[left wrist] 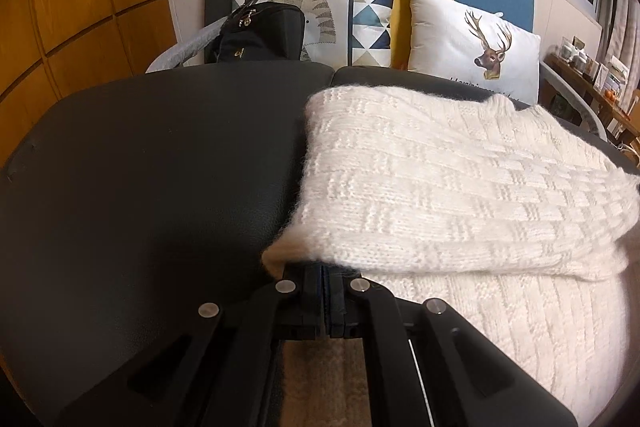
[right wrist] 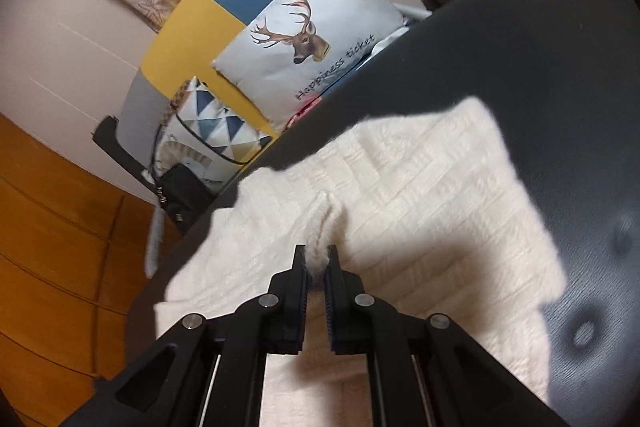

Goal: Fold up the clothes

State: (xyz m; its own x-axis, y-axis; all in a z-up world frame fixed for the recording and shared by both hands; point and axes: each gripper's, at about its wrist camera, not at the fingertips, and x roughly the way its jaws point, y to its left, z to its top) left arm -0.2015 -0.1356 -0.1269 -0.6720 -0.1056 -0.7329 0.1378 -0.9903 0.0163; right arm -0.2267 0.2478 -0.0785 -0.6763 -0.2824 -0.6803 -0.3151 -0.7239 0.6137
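Knitwear, a white sweater (left wrist: 460,183) lying folded over on the dark surface (left wrist: 152,163) toward its right edge, risks slipping or bunching because the left claw (left wrist: 322,277) pinches only its near corner while the right claw (right wrist: 316,263) grips a small ridge.

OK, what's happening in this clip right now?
A person with a handheld gripper in each hand is folding a cream knit sweater on a dark padded surface. The left gripper is shut at the sweater's folded near edge; whether it grips the knit is hidden. The right gripper is pinched on a ridge of the knit. One layer already lies doubled over another. Cushions and a black bag sit behind, untouched.
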